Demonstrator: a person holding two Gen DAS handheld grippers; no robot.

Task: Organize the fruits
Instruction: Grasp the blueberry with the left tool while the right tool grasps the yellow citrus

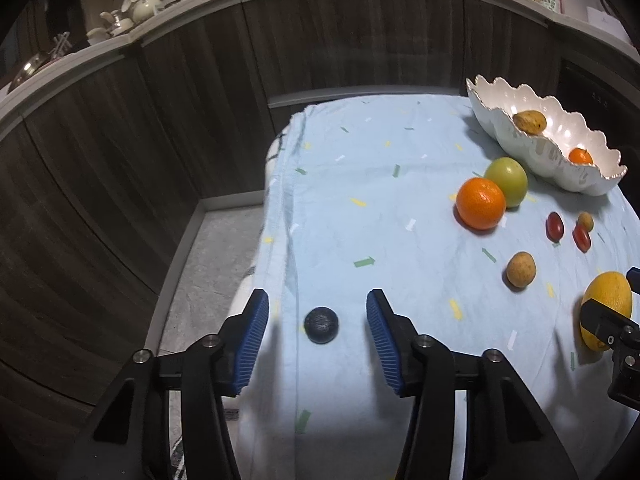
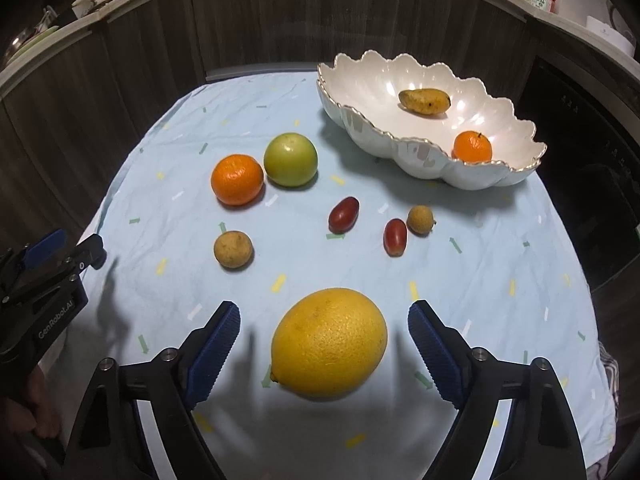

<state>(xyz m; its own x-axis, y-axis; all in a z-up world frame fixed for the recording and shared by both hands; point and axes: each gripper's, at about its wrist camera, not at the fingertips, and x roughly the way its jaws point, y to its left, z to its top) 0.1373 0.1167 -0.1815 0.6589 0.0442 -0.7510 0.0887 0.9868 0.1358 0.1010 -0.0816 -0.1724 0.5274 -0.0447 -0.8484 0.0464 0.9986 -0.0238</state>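
Your left gripper point(image 1: 318, 322) hangs over the left part of the light blue cloth point(image 1: 400, 208), jaws partly apart, with a small dark round fruit point(image 1: 321, 325) lying on the cloth between the blue pads. Neither pad touches it; cloth shows on both sides. The cloth's edge and the drop to the floor lie just left of that fruit.

Your right gripper point(image 2: 324, 336) stands wide apart around the large yellow citrus point(image 2: 329, 344), which rests on the cloth at the near edge. Both pads are clear of its skin, so you have hold of nothing with either tool.

Beyond the citrus the cloth is scattered with fruit. A brown round fruit point(image 2: 233, 249) sits to the left. Behind it an orange point(image 2: 237, 179) and a green apple point(image 2: 291, 159) sit side by side, seemingly touching. Two red oblong fruits point(image 2: 343, 214) lie in the middle, and a smaller brown fruit point(image 2: 420, 219) lies just beside the right-hand one.

The white scalloped bowl point(image 2: 400, 152) stands at the far right of the cloth, with a yellow-brown oblong fruit point(image 2: 425, 101) and a small orange point(image 2: 472, 147) inside, well apart from each other. The red fruits and the small brown one lie between the citrus and the bowl.

Dark wood-grain cabinet fronts point(image 1: 160, 140) wrap round behind the table.
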